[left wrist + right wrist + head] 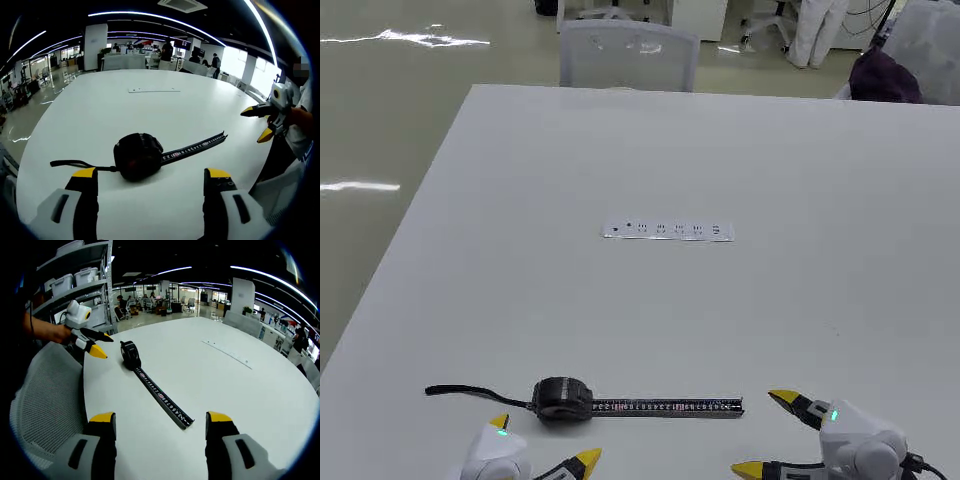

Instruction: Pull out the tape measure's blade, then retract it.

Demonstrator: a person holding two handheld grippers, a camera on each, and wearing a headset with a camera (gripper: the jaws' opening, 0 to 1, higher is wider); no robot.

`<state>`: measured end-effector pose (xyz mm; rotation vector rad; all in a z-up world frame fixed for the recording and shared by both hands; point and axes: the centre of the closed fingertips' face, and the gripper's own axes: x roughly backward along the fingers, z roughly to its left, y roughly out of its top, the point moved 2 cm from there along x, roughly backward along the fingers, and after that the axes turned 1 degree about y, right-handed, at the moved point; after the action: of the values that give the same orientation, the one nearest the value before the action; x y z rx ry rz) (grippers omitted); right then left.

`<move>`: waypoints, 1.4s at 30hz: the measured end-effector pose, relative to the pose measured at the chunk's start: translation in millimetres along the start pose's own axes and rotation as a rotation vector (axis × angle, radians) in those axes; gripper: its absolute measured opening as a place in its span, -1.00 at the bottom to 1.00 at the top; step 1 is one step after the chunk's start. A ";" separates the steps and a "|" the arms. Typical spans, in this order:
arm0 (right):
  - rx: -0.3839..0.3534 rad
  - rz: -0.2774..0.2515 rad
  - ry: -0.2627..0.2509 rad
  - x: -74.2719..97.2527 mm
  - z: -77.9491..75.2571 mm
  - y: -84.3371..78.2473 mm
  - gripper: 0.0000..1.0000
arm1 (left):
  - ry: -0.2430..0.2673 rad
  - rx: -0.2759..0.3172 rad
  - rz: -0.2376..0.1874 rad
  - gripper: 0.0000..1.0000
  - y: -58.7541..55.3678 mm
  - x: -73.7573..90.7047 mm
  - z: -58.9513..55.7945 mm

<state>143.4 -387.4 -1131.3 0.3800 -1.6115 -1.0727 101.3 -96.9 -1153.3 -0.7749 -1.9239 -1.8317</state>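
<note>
Tape measure (562,398) lies near the front edge of the tabletop (670,150), its blade (665,407) drawn out and running rightward from the case. The left claw (544,440) gapes empty just short of the case. The right claw (765,432), also open, sits nearest the blade's tip.
</note>
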 end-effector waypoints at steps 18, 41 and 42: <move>0.154 0.102 0.169 -30.3 -17.1 -23.1 0.33 | 0.060 0.141 -0.034 0.60 2.6 -27.0 3.7; 0.263 0.177 0.249 -58.2 -46.5 -43.4 -0.22 | 0.144 0.180 -0.039 0.54 -1.2 -54.6 7.9; 0.268 0.180 0.252 -59.6 -47.3 -44.6 -0.24 | 0.144 0.180 -0.041 0.53 -0.8 -55.2 8.3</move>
<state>193.6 -389.3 -1203.9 0.5163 -1.5318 -0.6464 144.6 -96.1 -1188.5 -0.5346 -1.9893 -1.6602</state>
